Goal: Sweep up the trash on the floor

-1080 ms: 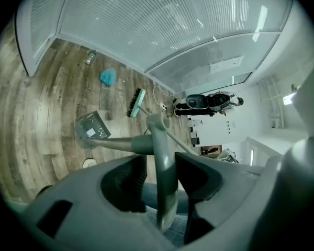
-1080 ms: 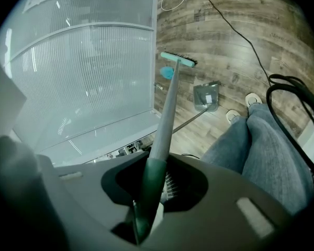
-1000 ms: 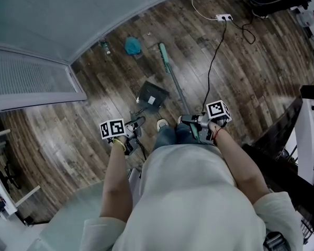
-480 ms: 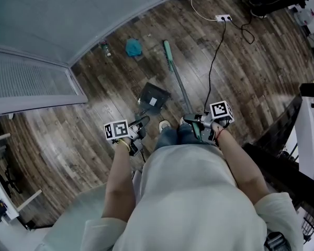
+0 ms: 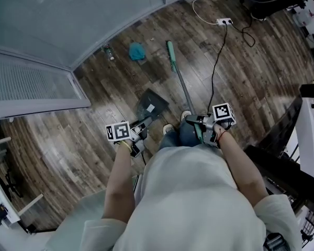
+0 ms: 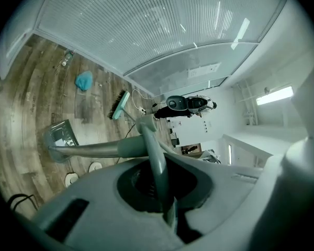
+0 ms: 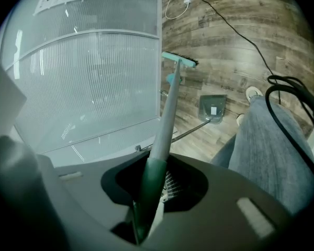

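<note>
My left gripper [image 5: 141, 125] is clamped on the thin grey grip of the dustpan [image 5: 149, 106]. My right gripper [image 5: 194, 123] is closed around the green end of the broom handle [image 7: 165, 124]. Both grips sit far from the working ends, and that is my main worry. The pan hangs out on a long rod at the centre of the head view. From up here I can't quite tell whether its lip sits flat on the floor [image 5: 94, 140] or floats a little. If it floats, whatever I push will slide under it.

The trash lies in the upper middle of the frame. It is a teal wad [image 5: 136, 51] and, left of it, a small bottle [image 5: 109, 52] tight against the ribbed wall panel [image 5: 52, 20]. The broom head [image 5: 170, 54] rests just right of the wad.

- A stroke angled away from me would shove the wad into the wall corner instead of toward the pan.
- The bottle would likely roll off the bristles.
- The handle could twist in my right jaws if the bristles drag.
- The black cable [image 5: 215, 72], running down the right of the frame, could snag a wide backswing.
</note>
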